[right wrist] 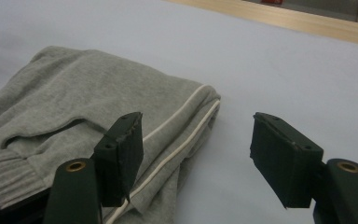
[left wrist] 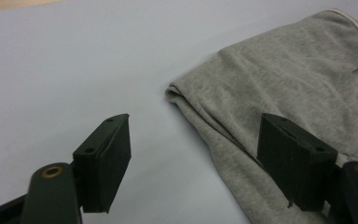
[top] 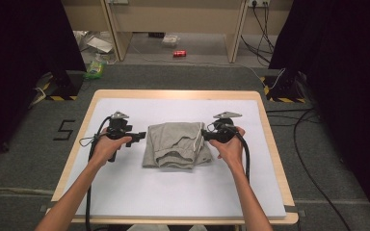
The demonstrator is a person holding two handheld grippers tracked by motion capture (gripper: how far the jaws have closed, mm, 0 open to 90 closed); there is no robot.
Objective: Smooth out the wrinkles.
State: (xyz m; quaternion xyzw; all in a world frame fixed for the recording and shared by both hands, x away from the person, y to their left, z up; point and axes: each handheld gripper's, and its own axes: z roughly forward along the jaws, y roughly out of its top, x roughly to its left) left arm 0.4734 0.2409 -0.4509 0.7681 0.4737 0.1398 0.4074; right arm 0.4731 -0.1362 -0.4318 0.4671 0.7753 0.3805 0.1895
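- While the folded grey cotton garment with a white side stripe [top: 177, 145] lies mid-sheet on the pale blue table cover [top: 173, 192], both hands flank it.
- Left gripper [left wrist: 193, 158]: jaws wide apart, holding nothing, poised over the garment's edge.
- Right gripper [right wrist: 196, 158]: jaws likewise spread wide and empty, over the striped fold.

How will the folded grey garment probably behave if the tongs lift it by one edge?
The grey garment would likely sag and unfold, since its soft knit lies in loose layers. It probably would not slip: the fabric looks matte and the ribbed cuff offers grip. Pushed across the white sheet, it would probably bunch.
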